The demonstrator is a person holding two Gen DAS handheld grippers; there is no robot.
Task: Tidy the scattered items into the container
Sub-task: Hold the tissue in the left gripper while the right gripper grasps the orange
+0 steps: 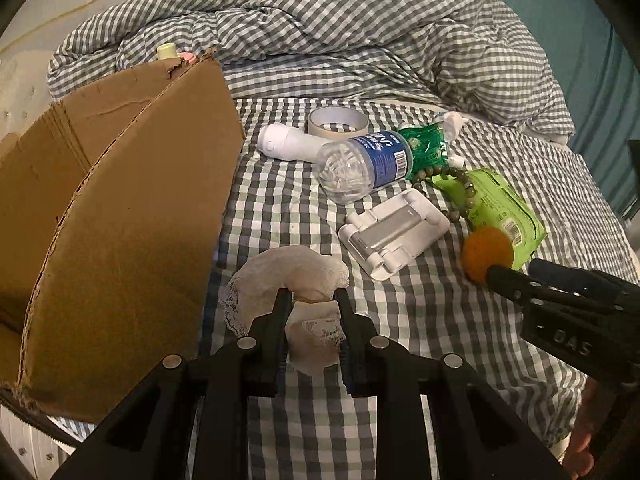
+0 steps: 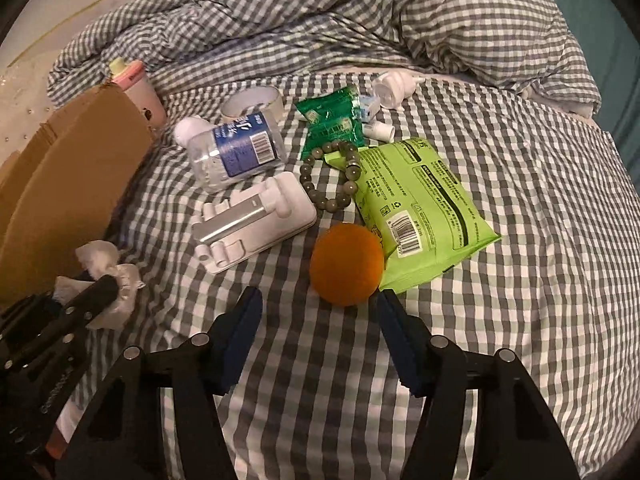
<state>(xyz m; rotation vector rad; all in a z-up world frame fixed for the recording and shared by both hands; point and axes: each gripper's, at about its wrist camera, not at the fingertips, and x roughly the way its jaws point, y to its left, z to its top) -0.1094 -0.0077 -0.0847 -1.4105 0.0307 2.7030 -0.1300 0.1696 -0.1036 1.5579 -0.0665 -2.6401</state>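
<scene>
Cardboard box (image 1: 120,208): at nine o'clock on my checked bed (image 1: 440,340). Orange ball (image 2: 346,264): twelve o'clock of my right gripper (image 2: 316,300), jaws parted, not gripping. White lace cloth (image 1: 296,276): clenched in my left gripper (image 1: 312,300).

The bed (image 2: 520,200) carries a grey-checked sheet. Lying directly on it: cardboard box (image 1: 120,220), tape roll (image 1: 338,122), water bottle (image 2: 236,150), white stand (image 2: 252,216), orange ball (image 2: 347,264), green packet (image 2: 424,208), probably resting partly against the ball.
</scene>
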